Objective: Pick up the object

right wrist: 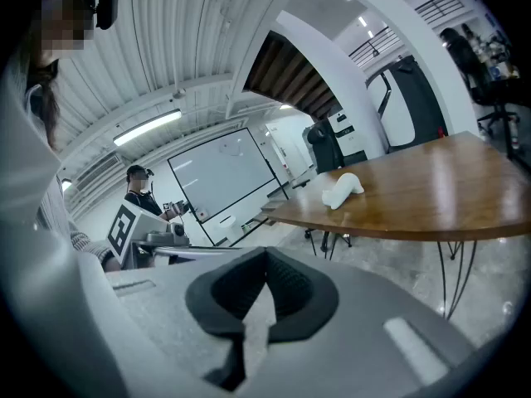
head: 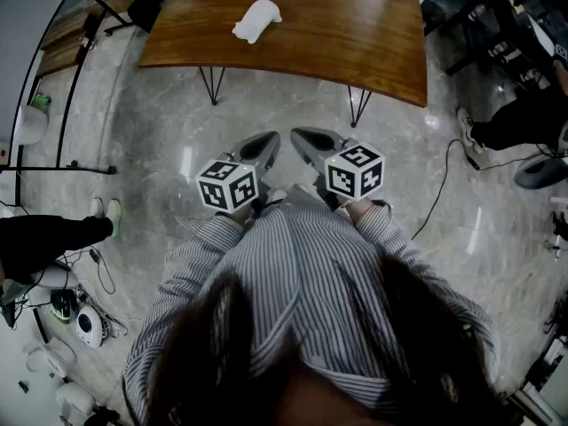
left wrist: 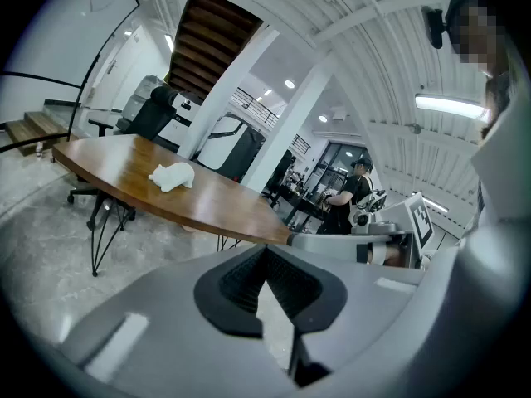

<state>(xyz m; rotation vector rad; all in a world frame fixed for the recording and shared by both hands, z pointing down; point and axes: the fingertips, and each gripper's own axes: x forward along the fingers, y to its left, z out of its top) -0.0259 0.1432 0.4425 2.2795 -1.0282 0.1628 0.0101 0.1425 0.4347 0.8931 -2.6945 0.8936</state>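
Observation:
A white, lumpy object point(head: 257, 19) lies on the far left part of a brown wooden table point(head: 355, 34). In the gripper views the object point(left wrist: 172, 176) point(right wrist: 341, 189) is well ahead of both grippers. I hold both grippers close to my chest over the marble floor, a good way short of the table. The left gripper point(head: 264, 142) point(left wrist: 265, 249) is shut with its pads together and nothing between them. The right gripper point(head: 306, 138) point(right wrist: 265, 255) is shut and empty as well. Their tips lean toward each other.
The table stands on thin black hairpin legs point(head: 213, 82). A black cable point(head: 439, 193) trails over the floor at the right. One person's leg point(head: 53, 233) is at the left, another person point(head: 524, 122) at the right. Equipment point(head: 84, 325) lies at the lower left.

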